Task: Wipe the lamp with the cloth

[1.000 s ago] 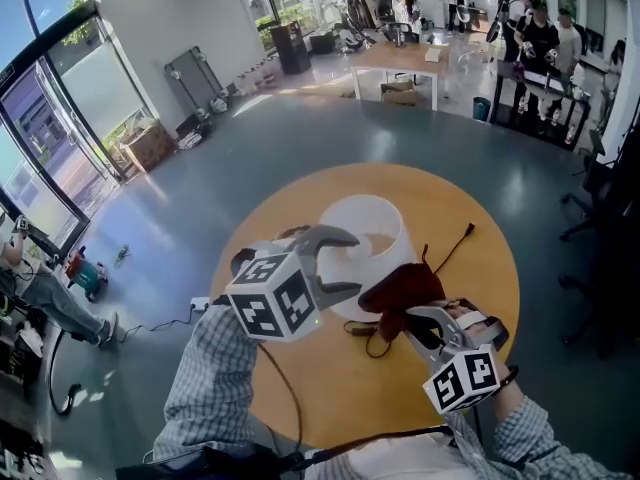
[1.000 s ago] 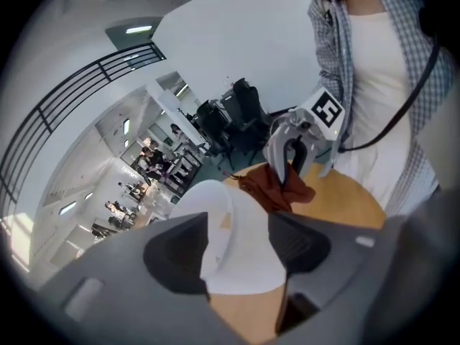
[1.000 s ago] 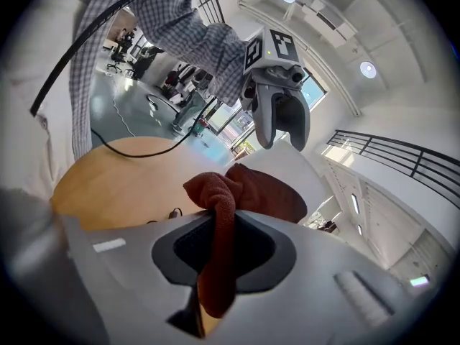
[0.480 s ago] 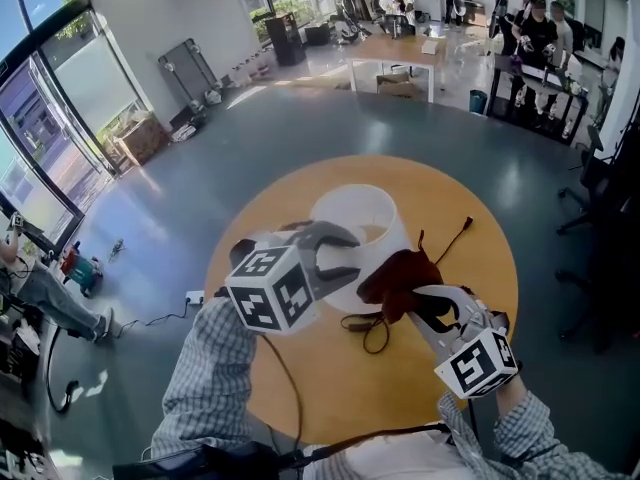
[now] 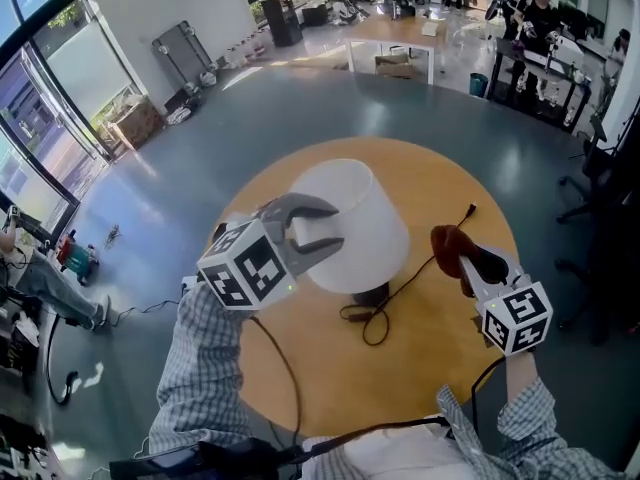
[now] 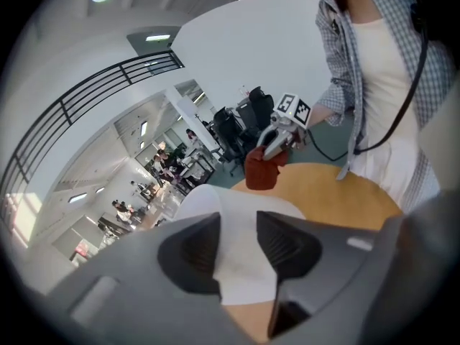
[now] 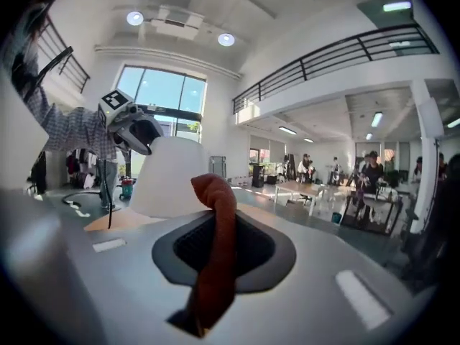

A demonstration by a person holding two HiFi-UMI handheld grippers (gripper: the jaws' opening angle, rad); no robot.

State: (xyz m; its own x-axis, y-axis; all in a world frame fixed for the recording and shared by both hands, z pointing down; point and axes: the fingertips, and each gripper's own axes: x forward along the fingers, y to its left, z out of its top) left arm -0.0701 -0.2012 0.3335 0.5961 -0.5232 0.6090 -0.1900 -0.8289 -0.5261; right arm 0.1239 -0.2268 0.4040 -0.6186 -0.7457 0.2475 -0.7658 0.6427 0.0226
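The left hand-held gripper (image 5: 332, 226) has just been closing its jaws. They now pinch the near wall of a white lampshade (image 5: 365, 218), one pad inside the rim and one outside. In the left gripper view the white wall fills the gap between the two dark pads. The person's checked sleeve reaches in from below.

The right hand-held gripper (image 5: 470, 266) is clamped on a dark red cloth (image 5: 452, 244). The cloth stands up out of the jaws in a bunched fold. This gripper is held off to the right of the lamp, well apart from it, so the cloth touches nothing.

The lamp stands near the middle of a round wooden surface (image 5: 360, 378). Its dark base (image 5: 372, 294) shows just under the shade. A thin cord (image 5: 376, 324) loops in front of the base and runs off to the right. Around the surface lies an open hall floor, with people and desks far behind.

As a judgement, the lamp is steadied and the cloth is in hand, but no wiping contact is being made. No dust or marks can be made out on the shade, so how much is already clean cannot be told. The cloth has yet to be brought across to the shade.
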